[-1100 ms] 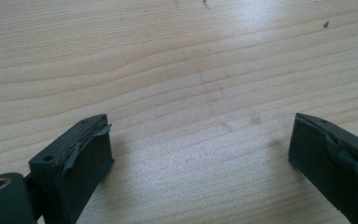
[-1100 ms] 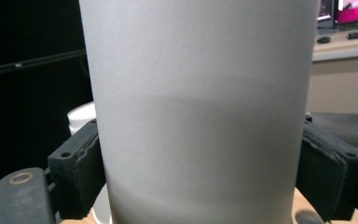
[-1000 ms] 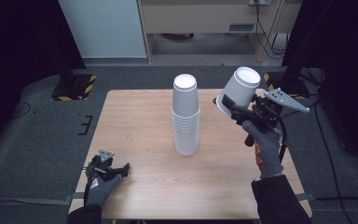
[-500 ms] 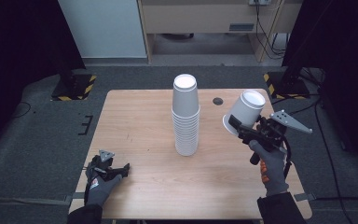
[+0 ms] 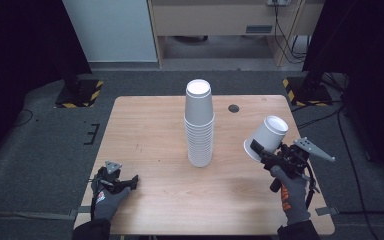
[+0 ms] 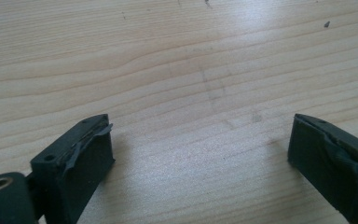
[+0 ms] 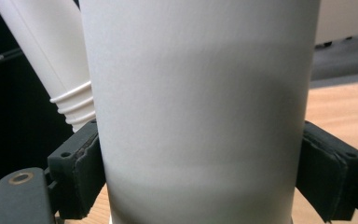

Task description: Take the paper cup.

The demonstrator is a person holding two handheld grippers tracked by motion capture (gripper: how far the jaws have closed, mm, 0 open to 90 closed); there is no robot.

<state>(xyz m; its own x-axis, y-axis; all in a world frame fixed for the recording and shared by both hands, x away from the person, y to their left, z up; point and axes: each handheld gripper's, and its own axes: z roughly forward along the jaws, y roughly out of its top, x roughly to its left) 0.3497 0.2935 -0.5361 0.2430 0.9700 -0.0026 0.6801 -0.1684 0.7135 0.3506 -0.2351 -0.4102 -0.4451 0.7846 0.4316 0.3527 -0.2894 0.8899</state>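
though plain and unlettered, white paper cup [image 5: 266, 138] pinched in right gripper [image 5: 260, 151]; left gripper [image 5: 114, 183] spread wide on table [image 5: 150, 125].

The table [image 5: 145, 130] is viewed from high above, facing forward; each gripper view is set close along its jaws — the cup stack [image 5: 199, 125] is shared.

Single white paper cup [image 5: 267, 137]: plain, undented, inverted with flat base up, tilted; its wall is clamped between the right jaws. Stack of white paper cups [image 5: 199, 122]: inverted, upright, well apart to the left of those jaws.
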